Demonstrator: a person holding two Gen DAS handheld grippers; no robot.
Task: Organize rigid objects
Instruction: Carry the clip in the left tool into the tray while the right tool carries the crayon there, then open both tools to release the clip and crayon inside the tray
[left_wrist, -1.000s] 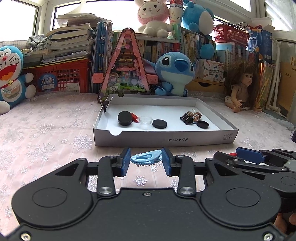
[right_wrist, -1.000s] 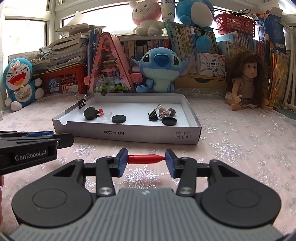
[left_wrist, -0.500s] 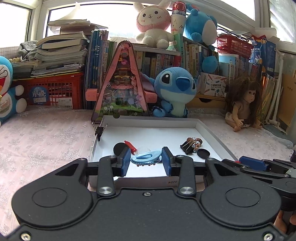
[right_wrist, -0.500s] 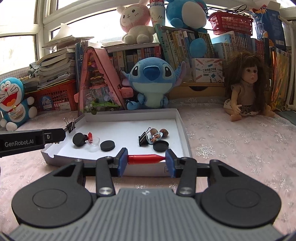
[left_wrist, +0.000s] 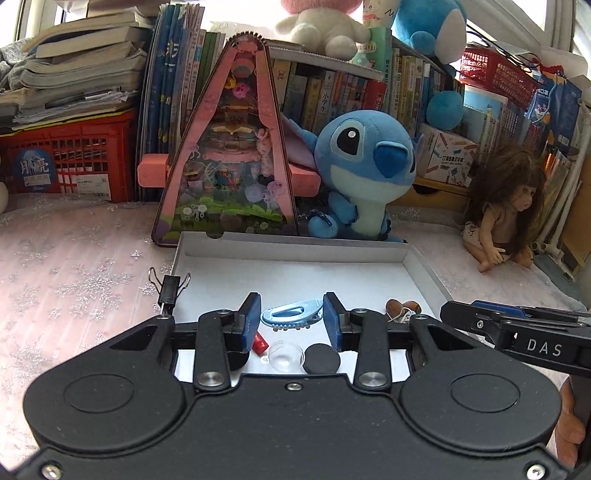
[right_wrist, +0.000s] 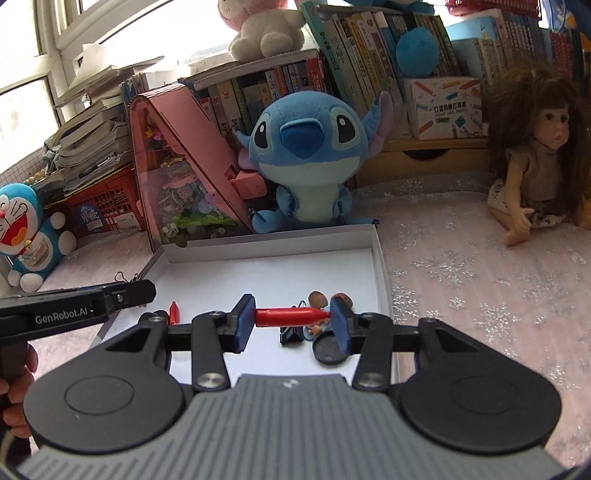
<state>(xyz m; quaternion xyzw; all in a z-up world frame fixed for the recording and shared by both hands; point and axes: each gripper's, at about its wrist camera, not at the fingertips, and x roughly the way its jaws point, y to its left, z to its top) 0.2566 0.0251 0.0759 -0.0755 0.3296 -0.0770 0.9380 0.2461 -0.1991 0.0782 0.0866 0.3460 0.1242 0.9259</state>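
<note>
The left gripper (left_wrist: 291, 317) is clamped on a light blue hair clip (left_wrist: 291, 314), a flat, teardrop-shaped plastic piece with a slot and small teeth along its lower edge, held crosswise between the blue pads. The right gripper (right_wrist: 292, 317) is clamped end to end on a red cone-tipped cap (right_wrist: 291, 316), glossy, with its point toward the right pad. Both things hang above the near part of a shallow white cardboard tray (left_wrist: 295, 251).

Inside the tray, below the left gripper, lie a second red cap (left_wrist: 260, 342), a clear little dish (left_wrist: 286, 355) and a black disc (left_wrist: 321, 359); a black binder clip (left_wrist: 169, 290) grips the left wall. Near the right wall sit another binder clip (right_wrist: 291, 338), a black lid (right_wrist: 328, 349) and what seems to be a small figure (right_wrist: 328, 299), partly hidden. The back half of the tray floor is bare white, and the low walls stand clear on all sides.

A second ago both grippers were short of the tray's front wall, over the snowflake cloth (right_wrist: 480, 280); now they are over the tray, with the same grip on each thing.
</note>
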